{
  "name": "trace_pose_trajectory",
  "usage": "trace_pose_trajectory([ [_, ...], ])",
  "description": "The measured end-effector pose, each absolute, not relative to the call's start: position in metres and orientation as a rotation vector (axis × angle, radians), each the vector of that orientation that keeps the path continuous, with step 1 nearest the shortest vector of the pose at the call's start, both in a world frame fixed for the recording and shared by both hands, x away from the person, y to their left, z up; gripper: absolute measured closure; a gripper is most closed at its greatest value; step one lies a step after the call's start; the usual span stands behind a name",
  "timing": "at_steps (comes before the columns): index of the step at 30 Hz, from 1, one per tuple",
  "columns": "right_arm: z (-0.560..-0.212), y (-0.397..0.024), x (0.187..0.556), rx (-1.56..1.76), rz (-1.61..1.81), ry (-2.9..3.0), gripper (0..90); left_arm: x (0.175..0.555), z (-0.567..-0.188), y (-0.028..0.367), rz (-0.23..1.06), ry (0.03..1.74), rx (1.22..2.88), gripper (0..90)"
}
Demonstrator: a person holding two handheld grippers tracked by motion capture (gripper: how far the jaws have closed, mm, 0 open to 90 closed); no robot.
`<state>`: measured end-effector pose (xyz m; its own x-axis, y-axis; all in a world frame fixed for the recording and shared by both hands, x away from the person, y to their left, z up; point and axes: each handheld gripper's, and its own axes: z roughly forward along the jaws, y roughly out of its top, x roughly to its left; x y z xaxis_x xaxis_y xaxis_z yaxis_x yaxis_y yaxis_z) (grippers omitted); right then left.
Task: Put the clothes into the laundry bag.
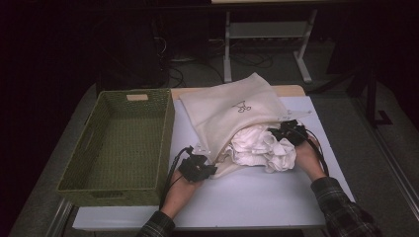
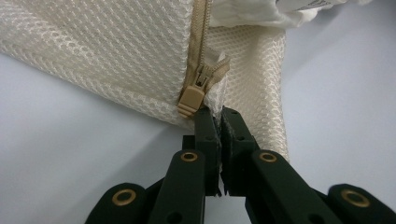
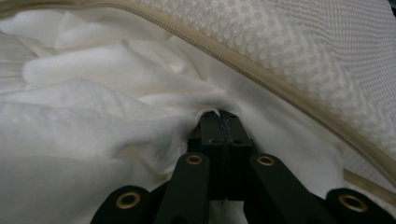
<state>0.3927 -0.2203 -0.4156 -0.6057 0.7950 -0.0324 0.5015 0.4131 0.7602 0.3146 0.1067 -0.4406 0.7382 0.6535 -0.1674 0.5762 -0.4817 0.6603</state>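
A cream mesh laundry bag (image 1: 232, 111) with a zipper lies on the white table, its open mouth toward the person. White cloth (image 1: 262, 145) spills out of that mouth. My left gripper (image 1: 210, 170) is shut on the bag's mesh corner (image 2: 219, 100), right beside the tan zipper pull (image 2: 191, 99). My right gripper (image 1: 276, 132) is shut on a fold of the white cloth (image 3: 116, 130) at the bag's mouth, just under the zipper edge (image 3: 261, 77). A hand holds each gripper from below.
A green woven basket (image 1: 163, 143) stands on the table's left, close to the left gripper. The bare white tabletop (image 1: 257, 197) runs along the front. Behind the table are a white stand's legs (image 1: 227, 54) and cables on a dark floor.
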Motion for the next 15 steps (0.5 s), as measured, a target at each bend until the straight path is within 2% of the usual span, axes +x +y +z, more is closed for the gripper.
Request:
trace_pose_trajectory([
  [8, -0.419, -0.216, 0.404, 1.105, 1.009, 2.251, 88.6, 0.315, -0.44, 0.107, 0.137, 0.916, 2.22, 86.3],
  [15, -0.4, -0.239, 0.375, 1.081, 1.114, 2.32, 65.6, 0.315, -0.44, 0.106, 0.139, 0.914, 2.22, 85.8],
])
